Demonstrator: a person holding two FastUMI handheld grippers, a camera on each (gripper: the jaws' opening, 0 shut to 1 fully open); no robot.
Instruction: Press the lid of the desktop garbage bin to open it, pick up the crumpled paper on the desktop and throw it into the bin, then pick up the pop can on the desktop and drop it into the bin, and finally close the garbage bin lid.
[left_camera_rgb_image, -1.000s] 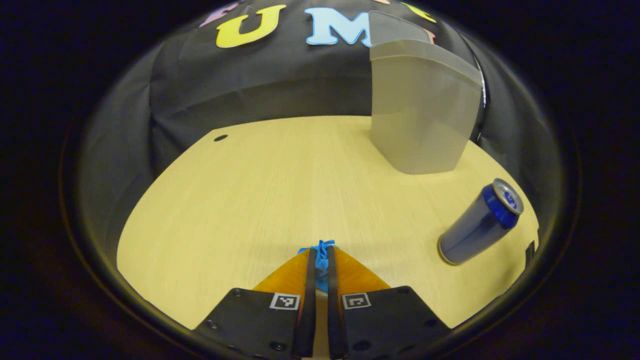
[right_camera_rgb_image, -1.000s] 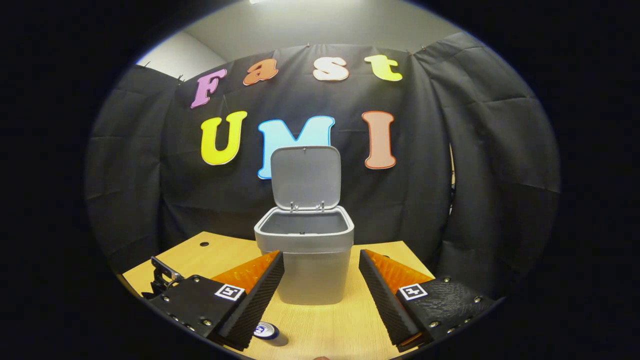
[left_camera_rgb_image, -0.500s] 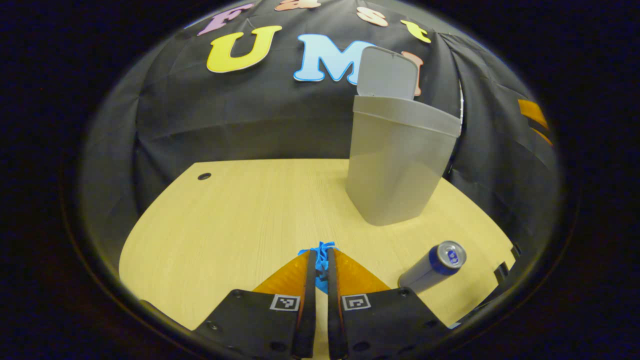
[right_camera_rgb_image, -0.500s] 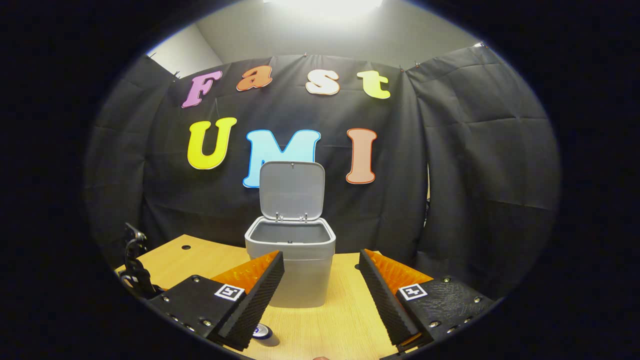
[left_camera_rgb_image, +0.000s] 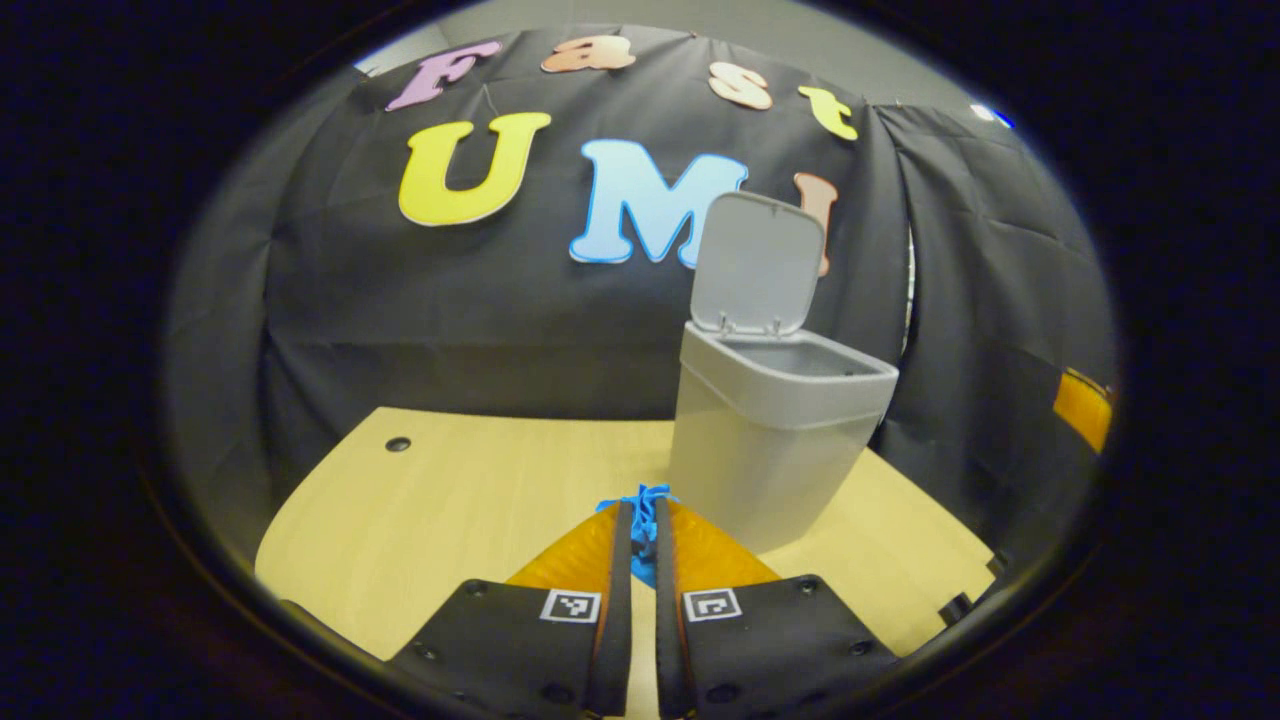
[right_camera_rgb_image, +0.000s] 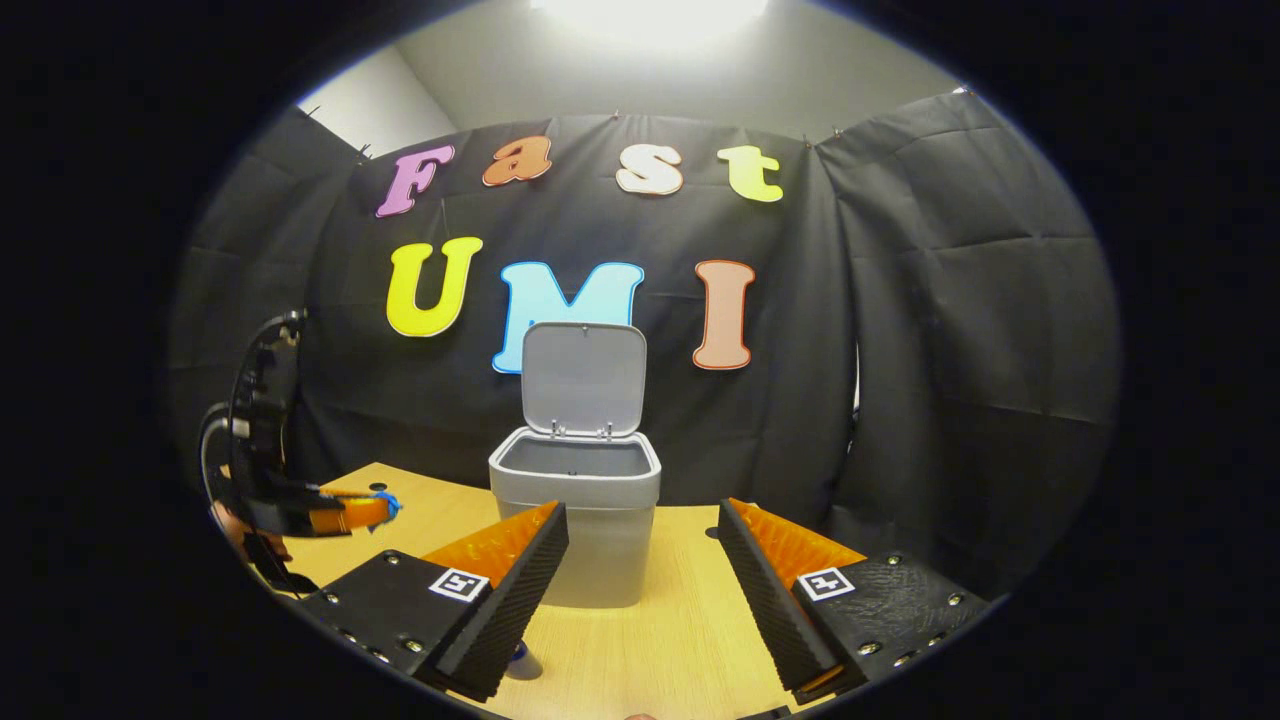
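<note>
The grey desktop bin (left_camera_rgb_image: 775, 445) stands on the wooden table (left_camera_rgb_image: 450, 490) with its lid (left_camera_rgb_image: 760, 265) swung up and the opening showing. My left gripper (left_camera_rgb_image: 641, 515) is shut on the blue crumpled paper (left_camera_rgb_image: 645, 494), held above the table to the left of the bin and short of it. In the right gripper view the bin (right_camera_rgb_image: 578, 505) sits straight ahead with its lid (right_camera_rgb_image: 583, 378) upright. My right gripper (right_camera_rgb_image: 640, 560) is open, nothing between its fingers. The left gripper (right_camera_rgb_image: 340, 512) hovers at the left with the paper (right_camera_rgb_image: 388, 504). The pop can (right_camera_rgb_image: 520, 655) lies half hidden behind my right gripper's left finger.
A small round cable hole (left_camera_rgb_image: 398, 443) sits near the table's far left corner. The black cloth wall rises close behind the bin. A piece of the right gripper (left_camera_rgb_image: 1085, 418) shows at the far right of the left gripper view.
My left gripper has risen and tipped up with the paper; the can has dropped out of its view and the bin's opening has come into sight. The right gripper has barely moved.
</note>
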